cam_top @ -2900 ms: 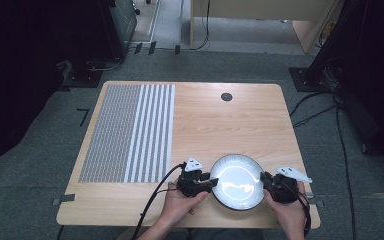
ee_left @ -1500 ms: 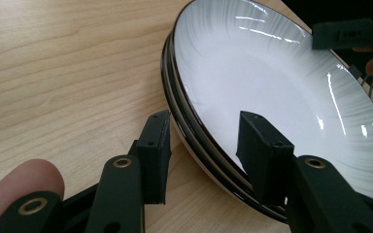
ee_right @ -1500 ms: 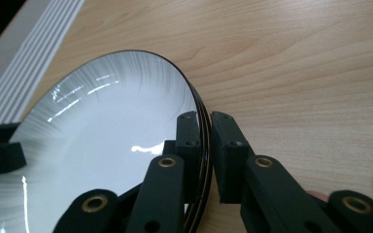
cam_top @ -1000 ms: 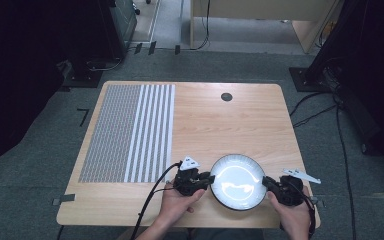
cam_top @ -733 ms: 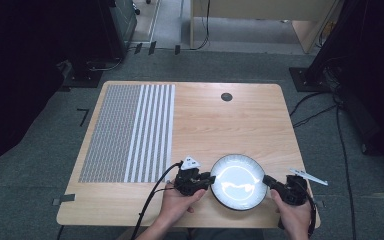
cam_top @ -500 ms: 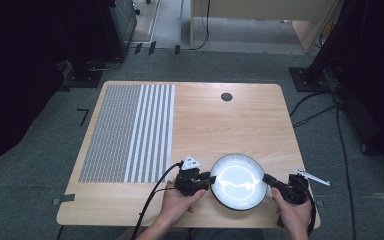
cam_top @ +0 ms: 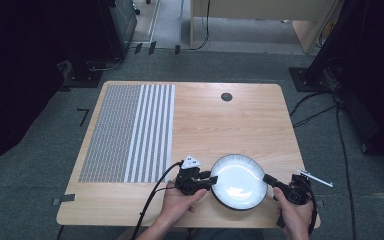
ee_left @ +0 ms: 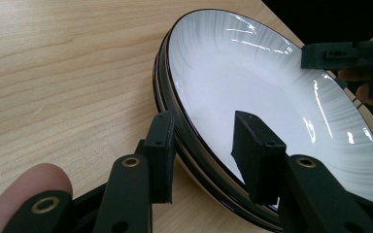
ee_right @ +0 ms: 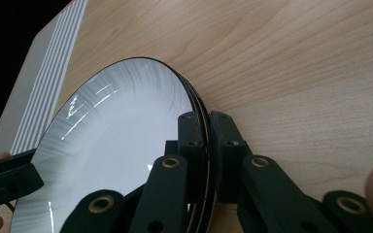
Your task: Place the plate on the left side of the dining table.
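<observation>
Light wooden rectangular table (cam_top: pixel 240 125) on grey carpeted floor (cam_top: pixel 40 165). Grey-and-white striped mat (cam_top: pixel 130 132) across the tabletop's left part; small round black grommet (cam_top: pixel 226 96) near the far edge. Black cables (cam_top: pixel 330 110) trailing over the floor at right. Pale wooden furniture (cam_top: pixel 260 20) beyond. Dark surroundings left and right.

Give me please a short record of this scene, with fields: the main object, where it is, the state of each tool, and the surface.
object: white plate with dark rim
position: near edge of the wooden table, between the two tools
left tool: open, jaws astride the plate's rim, a gap on the inner side
right tool: shut on the plate's rim
surface extra: striped mat on the table's left part, small dark round spot near the far edge
</observation>
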Action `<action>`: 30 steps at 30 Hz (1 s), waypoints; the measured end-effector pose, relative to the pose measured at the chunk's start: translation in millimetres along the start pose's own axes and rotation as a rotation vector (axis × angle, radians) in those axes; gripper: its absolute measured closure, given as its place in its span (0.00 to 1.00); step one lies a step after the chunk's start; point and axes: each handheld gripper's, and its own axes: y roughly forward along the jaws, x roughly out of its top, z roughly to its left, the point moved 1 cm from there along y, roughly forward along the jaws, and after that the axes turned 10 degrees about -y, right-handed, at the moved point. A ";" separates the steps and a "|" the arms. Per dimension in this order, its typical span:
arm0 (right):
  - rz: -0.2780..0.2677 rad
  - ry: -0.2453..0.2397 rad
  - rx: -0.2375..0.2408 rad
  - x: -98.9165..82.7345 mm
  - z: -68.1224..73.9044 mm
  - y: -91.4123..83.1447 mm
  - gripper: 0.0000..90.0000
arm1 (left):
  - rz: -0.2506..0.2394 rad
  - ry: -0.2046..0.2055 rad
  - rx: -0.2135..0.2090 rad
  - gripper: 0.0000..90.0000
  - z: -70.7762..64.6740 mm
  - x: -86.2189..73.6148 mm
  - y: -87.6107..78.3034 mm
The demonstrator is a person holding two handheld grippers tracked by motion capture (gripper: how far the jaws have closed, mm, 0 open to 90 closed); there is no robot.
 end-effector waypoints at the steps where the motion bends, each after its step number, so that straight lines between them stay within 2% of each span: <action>1: 0.003 0.008 0.002 0.3 -0.4 -0.4 0.94 | 0.001 -0.002 -0.003 0.68 0.3 0.3 -0.3; 2: 0.003 0.008 0.002 0.3 -0.4 -0.4 0.94 | 0.001 -0.002 -0.003 0.68 0.3 0.3 -0.3; 3: 0.002 0.029 0.008 1.3 -1.2 -1.9 0.96 | 0.001 0.000 -0.004 0.68 0.5 0.4 -0.5; 4: -0.038 0.083 0.040 3.5 -4.0 -6.4 1.00 | 0.003 -0.001 -0.007 0.68 0.8 0.5 -0.8; 5: -0.038 0.083 0.040 3.5 -4.0 -6.4 1.00 | 0.004 -0.001 0.003 0.68 1.0 0.4 -0.6; 6: -0.028 0.140 0.096 5.6 -6.6 -8.7 1.00 | 0.011 -0.005 -0.004 0.69 1.8 0.4 -0.4; 7: -0.031 0.118 0.092 6.8 -5.3 -9.3 1.00 | 0.014 -0.004 -0.006 0.70 1.5 0.1 0.0; 8: -0.012 0.006 0.038 6.4 3.6 -7.1 1.00 | 0.015 0.003 0.002 0.70 1.0 -0.1 0.3; 9: -0.012 0.006 0.038 6.4 3.6 -7.1 1.00 | 0.016 0.005 0.002 0.70 0.8 -0.1 0.4; 10: 0.006 -0.010 0.057 6.0 9.1 -5.6 1.00 | 0.016 0.001 0.002 0.69 1.0 0.2 0.2; 11: 0.006 -0.053 0.003 3.7 15.0 -3.4 1.00 | 0.016 0.000 0.000 0.70 1.0 0.4 -0.1; 13: 0.001 -0.063 -0.004 3.3 15.6 -3.3 1.00 | 0.011 -0.002 0.003 0.70 0.9 0.9 -1.4; 14: -0.010 -0.061 0.015 3.8 15.2 -5.1 1.00 | 0.009 -0.003 0.004 0.70 1.3 1.2 -2.2; 15: -0.044 -0.049 0.007 6.6 11.2 -12.2 1.00 | 0.005 -0.006 0.004 0.70 2.0 1.4 -3.1; 18: -0.056 -0.040 -0.018 7.8 5.8 -15.2 0.97 | 0.004 -0.012 0.008 0.70 4.8 1.5 -4.2; 19: -0.043 -0.030 -0.006 7.1 0.9 -13.7 0.97 | 0.003 -0.016 0.007 0.70 5.3 1.4 -4.2; 23: -0.015 -0.019 0.029 5.1 -0.3 -9.1 0.97 | 0.009 -0.010 -0.001 0.71 4.8 0.0 -4.2; 27: 0.005 -0.039 0.016 3.5 1.8 -6.1 0.96 | 0.017 -0.004 -0.013 0.72 2.8 -1.5 -2.7; 30: 0.004 -0.050 0.008 3.0 2.5 -6.5 0.97 | 0.022 0.004 0.007 0.73 1.8 -2.5 -1.0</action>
